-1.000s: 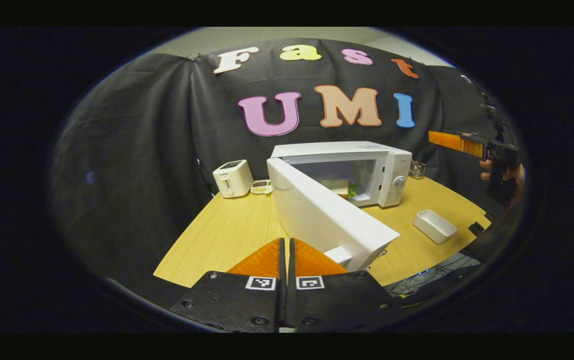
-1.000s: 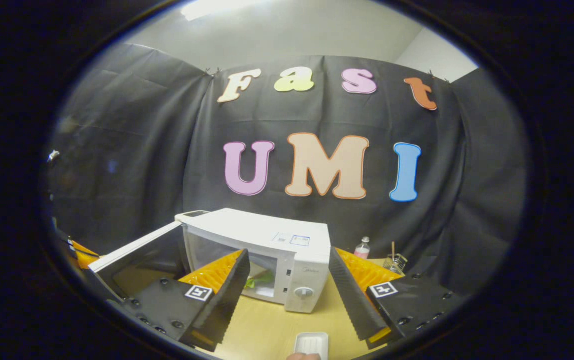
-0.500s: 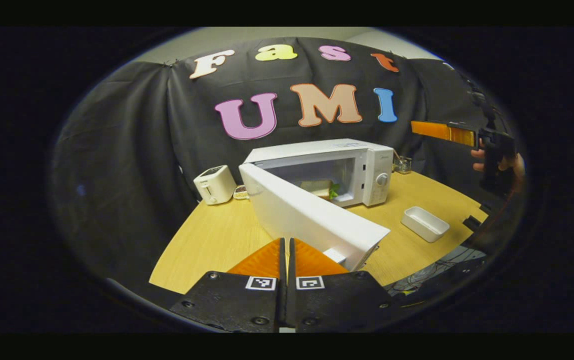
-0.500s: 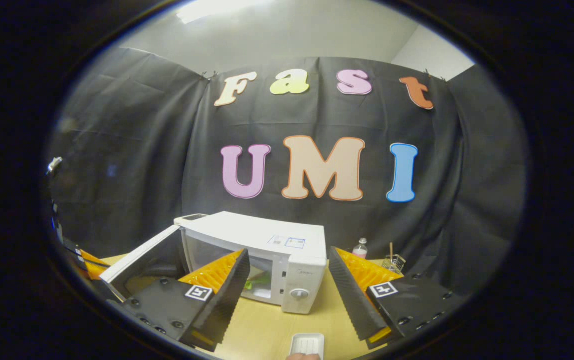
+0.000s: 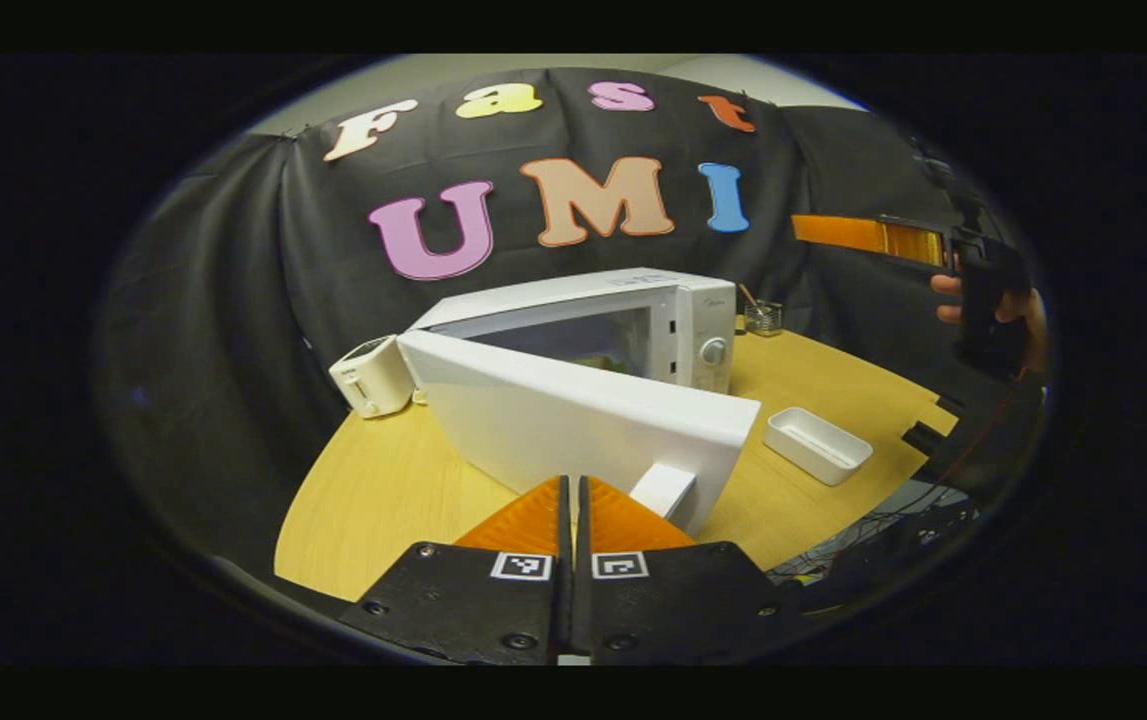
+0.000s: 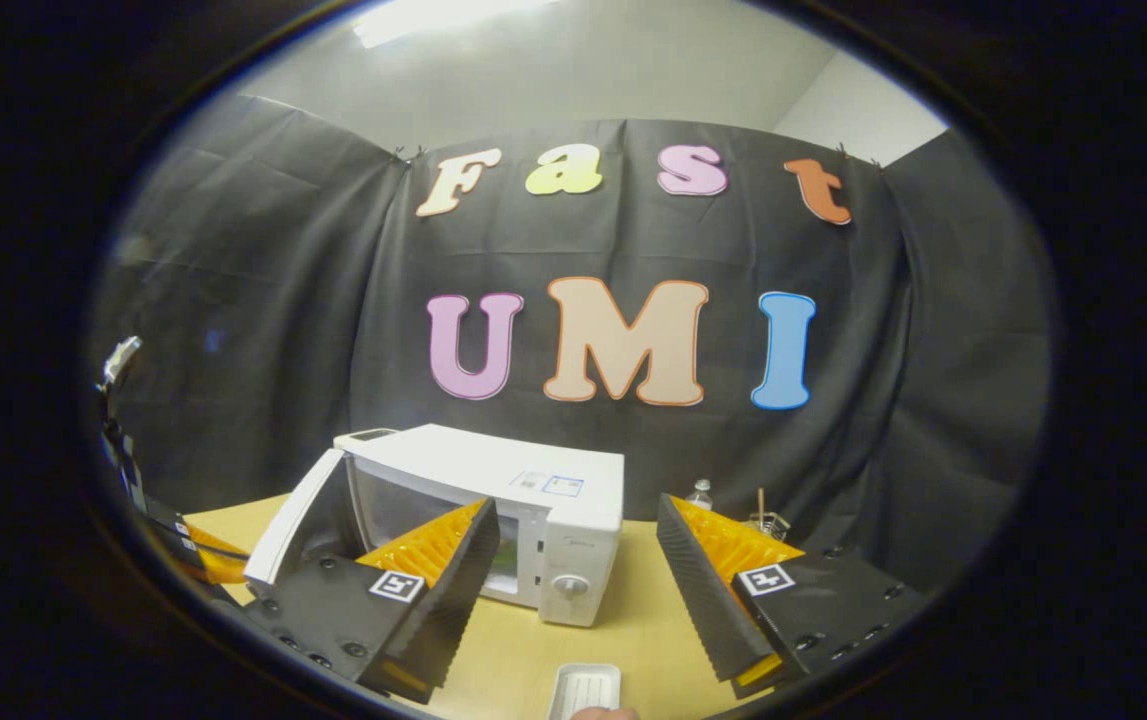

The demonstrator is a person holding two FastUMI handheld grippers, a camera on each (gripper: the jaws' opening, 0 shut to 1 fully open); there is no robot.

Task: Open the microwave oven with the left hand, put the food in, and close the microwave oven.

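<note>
The white microwave (image 5: pixel 673 310) stands mid-table with its door (image 5: pixel 573 420) swung partway out. My left gripper (image 5: pixel 573 482) is shut with nothing in it, its tips by the door's outer face beside the white handle (image 5: pixel 663 490). Above the door's top edge a bit of the food (image 5: pixel 601 353) shows dimly inside. My right gripper (image 6: pixel 575 503) hangs open and empty above the table, in front of the microwave (image 6: pixel 533 480) and its door (image 6: pixel 298 515). In the left gripper view, the right gripper (image 5: pixel 868 235) is raised at the far right, held by a hand (image 5: pixel 983 300).
A white toaster (image 5: pixel 368 375) sits left of the microwave. An empty white tray (image 5: pixel 818 445) lies to its right near the table edge, also the tray (image 6: pixel 583 690). A small bottle (image 6: pixel 698 493) and a glass jar (image 6: pixel 768 522) stand at the back. Cables hang off the table's front right.
The microwave door has swung toward the oven, with my shut left gripper following behind it. The right gripper stays open and has drifted slightly.
</note>
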